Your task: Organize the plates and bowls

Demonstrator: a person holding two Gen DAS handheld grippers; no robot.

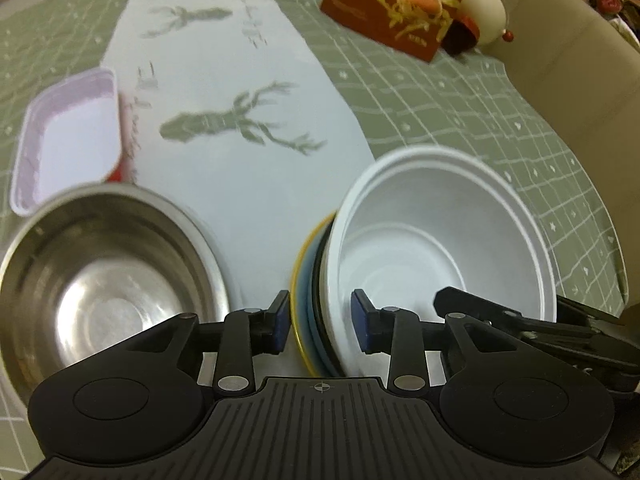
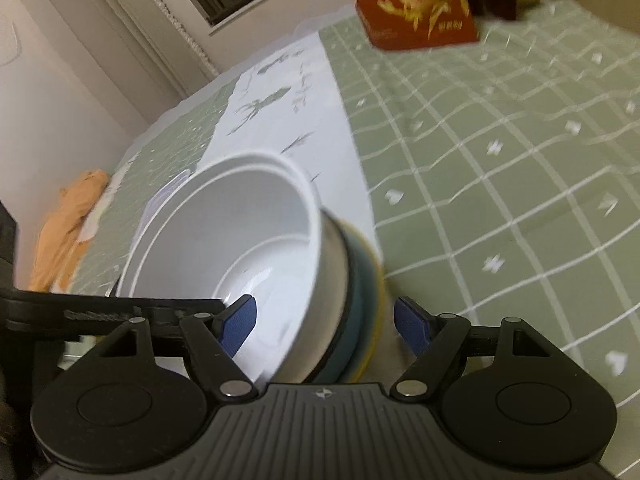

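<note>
A white bowl (image 1: 432, 248) sits on top of a blue plate (image 1: 314, 320) and a yellow-rimmed plate (image 1: 297, 320), forming one stack. My left gripper (image 1: 320, 320) straddles the stack's left rim, one blue pad outside the yellow rim and one inside the bowl, with slim gaps still showing. In the right wrist view the white bowl (image 2: 240, 240) and its plates fill the span of my right gripper (image 2: 326, 320), which is shut on the stack's right rim. One of the right gripper's fingers (image 1: 500, 314) reaches into the bowl. A steel bowl (image 1: 108, 280) stands to the stack's left.
A shallow pink-white rectangular tray (image 1: 68, 140) lies beyond the steel bowl. A red printed box (image 1: 400, 4) and a white jar (image 1: 484, 8) stand at the far right of the green checked cloth (image 2: 500, 160). A white deer-print runner (image 1: 240, 120) crosses the middle. An orange cloth (image 2: 68, 232) lies off the table's left edge.
</note>
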